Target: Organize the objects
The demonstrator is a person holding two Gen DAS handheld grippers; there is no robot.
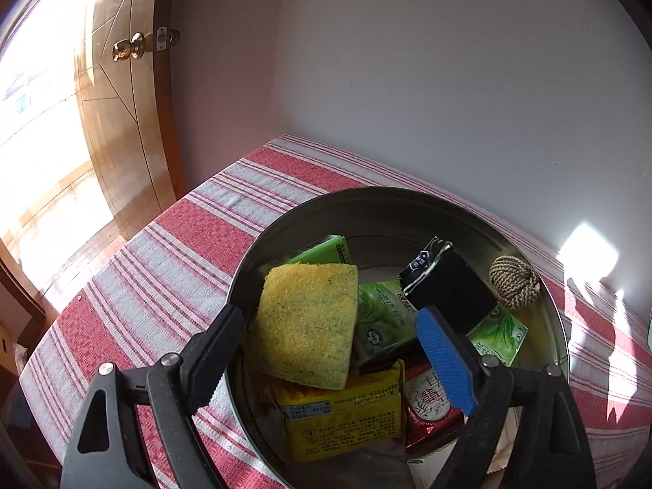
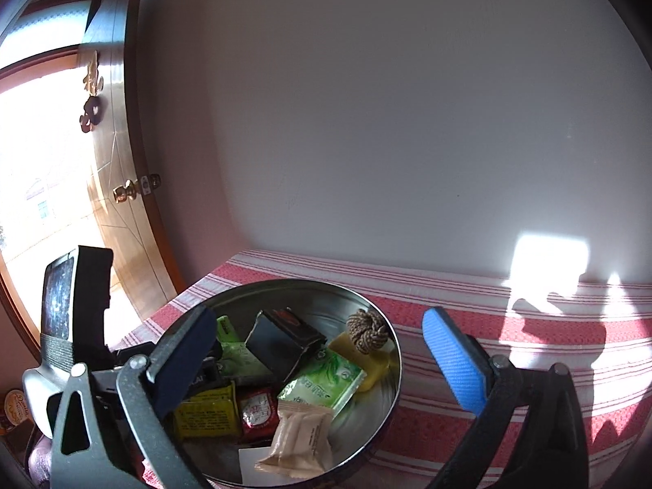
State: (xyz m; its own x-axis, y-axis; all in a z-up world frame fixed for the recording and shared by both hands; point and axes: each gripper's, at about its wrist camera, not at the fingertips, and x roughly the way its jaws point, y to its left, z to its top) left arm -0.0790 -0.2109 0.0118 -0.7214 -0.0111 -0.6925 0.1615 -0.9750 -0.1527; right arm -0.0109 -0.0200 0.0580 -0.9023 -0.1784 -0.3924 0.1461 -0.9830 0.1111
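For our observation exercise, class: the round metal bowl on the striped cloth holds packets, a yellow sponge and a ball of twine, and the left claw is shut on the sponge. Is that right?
Not quite. The left claw is open, holding nothing; the left wrist view shows it spread over the yellow sponge. The rest holds: the metal bowl on the striped cloth holds packets and the ball of twine.

A round metal bowl [image 1: 407,203] on the striped surface [image 1: 163,244] holds a yellow sponge [image 1: 305,322] tilted atop packets, green sachets [image 1: 383,318], a black box [image 1: 448,285] and a rope ball [image 1: 514,282].
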